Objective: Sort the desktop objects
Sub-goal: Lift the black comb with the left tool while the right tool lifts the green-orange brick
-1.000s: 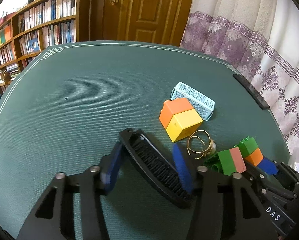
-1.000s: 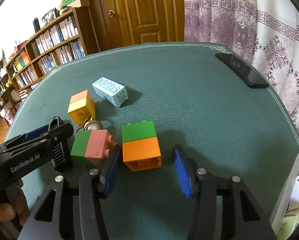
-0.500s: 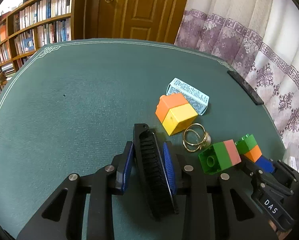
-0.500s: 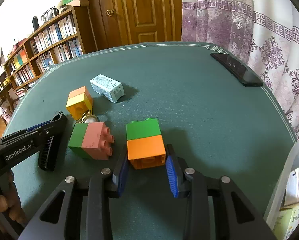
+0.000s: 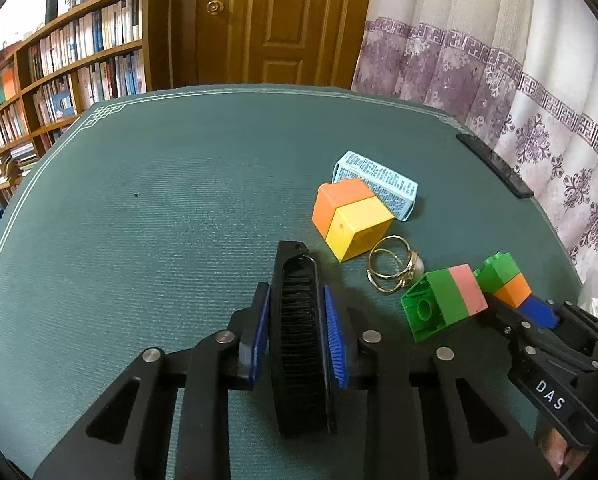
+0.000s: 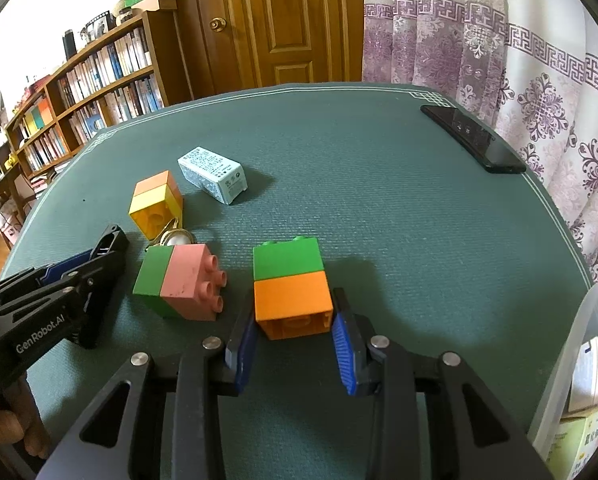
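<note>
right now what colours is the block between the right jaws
Green on the far half, orange on the near half; clearest in the right wrist view.

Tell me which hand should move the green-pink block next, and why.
Neither is free: the left claw is shut on the brush, the right claw on the green-orange block. The green-pink block lies between them; probably whichever unloads first.

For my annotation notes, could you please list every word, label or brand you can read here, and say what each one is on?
"DAS": white letters on the right gripper, seen in the left wrist view.
"GenRobot.AI": white letters on the left gripper, seen in the right wrist view.
Pale blue carton: dense print, too small to read.
Boxes in the clear bin: print too blurred to read.
Book spines on the bookshelf: unreadable.
</note>
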`<state>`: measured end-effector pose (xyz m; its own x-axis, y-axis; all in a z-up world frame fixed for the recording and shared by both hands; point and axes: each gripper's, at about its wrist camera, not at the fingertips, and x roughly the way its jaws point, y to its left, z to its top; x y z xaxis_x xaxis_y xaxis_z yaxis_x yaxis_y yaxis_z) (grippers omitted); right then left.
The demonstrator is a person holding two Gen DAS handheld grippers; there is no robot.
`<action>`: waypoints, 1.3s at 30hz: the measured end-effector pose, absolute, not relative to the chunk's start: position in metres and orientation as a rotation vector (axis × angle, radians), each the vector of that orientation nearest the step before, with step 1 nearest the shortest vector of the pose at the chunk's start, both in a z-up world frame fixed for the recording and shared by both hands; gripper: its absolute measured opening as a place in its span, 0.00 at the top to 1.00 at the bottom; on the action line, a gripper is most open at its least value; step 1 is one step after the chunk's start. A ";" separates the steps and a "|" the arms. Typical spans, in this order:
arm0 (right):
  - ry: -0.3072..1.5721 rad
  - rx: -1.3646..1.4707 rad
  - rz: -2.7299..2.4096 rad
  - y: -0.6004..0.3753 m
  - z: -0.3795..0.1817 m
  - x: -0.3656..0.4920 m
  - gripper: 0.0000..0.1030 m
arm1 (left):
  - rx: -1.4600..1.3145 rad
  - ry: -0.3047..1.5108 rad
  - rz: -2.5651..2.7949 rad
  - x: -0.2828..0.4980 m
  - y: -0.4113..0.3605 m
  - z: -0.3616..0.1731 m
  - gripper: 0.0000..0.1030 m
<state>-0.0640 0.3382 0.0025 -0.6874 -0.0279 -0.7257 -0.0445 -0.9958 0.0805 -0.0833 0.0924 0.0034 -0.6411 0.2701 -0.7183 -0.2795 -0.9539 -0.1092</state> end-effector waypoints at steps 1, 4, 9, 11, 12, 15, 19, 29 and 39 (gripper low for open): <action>0.145 -1.237 2.876 0.339 0.002 -0.064 0.64 | -1.127 0.014 2.603 -0.082 0.092 0.005 0.72; 0.162 -1.227 2.887 0.340 0.003 -0.063 0.64 | -1.101 -0.005 2.607 -0.080 0.089 0.010 0.72; 0.177 -1.201 2.903 0.341 0.008 -0.056 0.65 | -1.056 -0.037 2.613 -0.077 0.084 0.022 0.72; 0.187 -1.197 2.903 0.342 0.009 -0.054 0.65 | -1.041 -0.045 2.611 -0.075 0.084 0.026 0.72; 0.196 -1.194 2.901 0.343 0.011 -0.052 0.65 | -1.035 -0.047 2.610 -0.074 0.084 0.027 0.72; 0.217 -1.186 2.894 0.348 0.013 -0.047 0.65 | -1.013 -0.050 2.603 -0.070 0.085 0.033 0.72; 0.233 -1.164 2.891 0.353 0.020 -0.039 0.65 | -0.989 -0.043 2.590 -0.064 0.090 0.039 0.72; 0.242 -1.112 2.887 0.363 0.035 -0.013 0.65 | -0.957 -0.044 2.554 -0.045 0.101 0.050 0.72; 0.260 -1.053 2.884 0.384 0.050 0.019 0.65 | -0.915 -0.027 2.491 -0.018 0.122 0.065 0.72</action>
<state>0.0192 0.3840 0.0500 -0.7649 -0.0006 -0.6442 -0.1146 -0.9839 0.1370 -0.0183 0.1225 0.0645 -0.6596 0.4466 -0.6045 -0.4332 -0.8832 -0.1797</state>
